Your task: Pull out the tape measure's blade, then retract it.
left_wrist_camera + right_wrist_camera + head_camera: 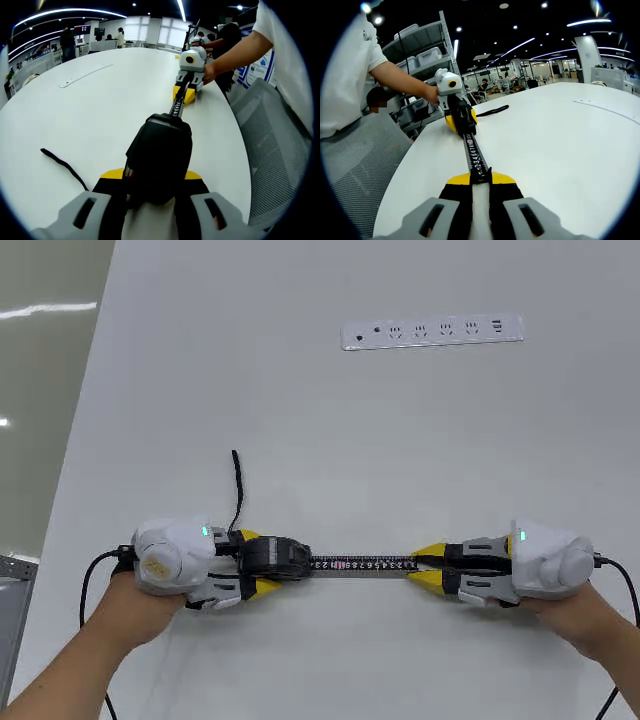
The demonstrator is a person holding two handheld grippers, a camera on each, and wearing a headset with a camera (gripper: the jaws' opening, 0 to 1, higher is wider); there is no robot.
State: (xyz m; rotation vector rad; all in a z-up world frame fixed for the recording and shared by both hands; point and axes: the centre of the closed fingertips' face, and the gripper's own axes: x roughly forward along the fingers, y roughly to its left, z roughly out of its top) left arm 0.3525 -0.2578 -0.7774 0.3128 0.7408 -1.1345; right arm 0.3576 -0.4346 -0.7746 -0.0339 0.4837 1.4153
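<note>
A black tape measure case [273, 554] lies on the white table, clamped between the yellow-tipped jaws of my left gripper [258, 562]. The case [160, 155] looms large in the left gripper view. Its blade [362, 563], black with printed numbers, runs out to the right. My right gripper [425, 570] is shut on the blade's end. In the right gripper view the blade [472, 152] stretches away to the case [462, 116] and the left gripper [454, 114]. The right gripper [183, 91] sits at the blade's far end in the left gripper view. A black wrist strap [238, 490] trails from the case.
A white power strip [432, 332] lies at the far side of the table [330, 440]. The table's left edge [70, 440] drops to a green floor. A grey mesh chair back [270, 150] stands beside the table. Cables trail behind both grippers.
</note>
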